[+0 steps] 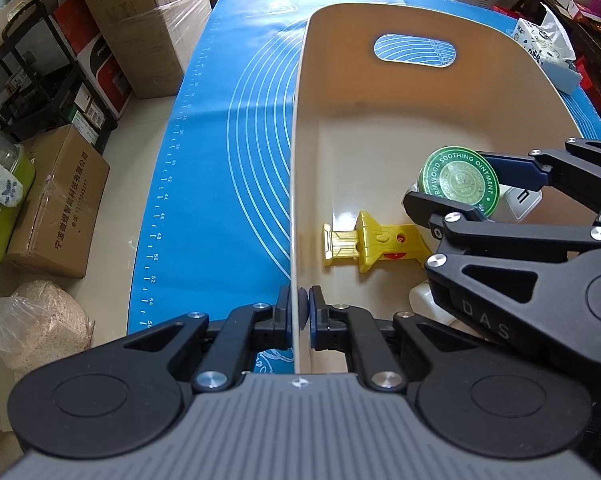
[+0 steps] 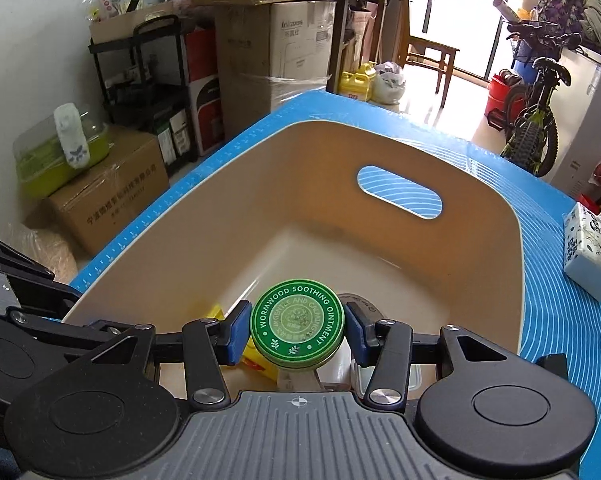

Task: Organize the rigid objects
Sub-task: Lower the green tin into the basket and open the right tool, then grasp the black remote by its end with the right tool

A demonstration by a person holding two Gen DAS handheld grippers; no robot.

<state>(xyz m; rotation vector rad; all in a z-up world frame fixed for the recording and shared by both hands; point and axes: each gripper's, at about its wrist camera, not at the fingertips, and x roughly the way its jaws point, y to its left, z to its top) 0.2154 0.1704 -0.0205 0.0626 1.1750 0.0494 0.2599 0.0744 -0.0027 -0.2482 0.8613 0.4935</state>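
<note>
Left gripper [image 1: 299, 307] pinched on near-left rim of beige plastic bin [image 1: 296, 160], likely steadying it. Right gripper [image 2: 296, 330] clamps round green ointment tin [image 2: 297, 323] above bin's near-right interior, likely to drop beside yellow plastic toy [image 1: 370, 245].

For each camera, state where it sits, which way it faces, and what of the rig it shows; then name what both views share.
Left wrist: sits on the left gripper, facing down along the beige bin wall it clamps; the right gripper enters from the right.
Right wrist: sits on the right gripper, facing down into the bin, pads on the green ointment tin; part of the left gripper shows at the left edge.
Shared: bin, tin, blue mat, yellow toy.
</note>
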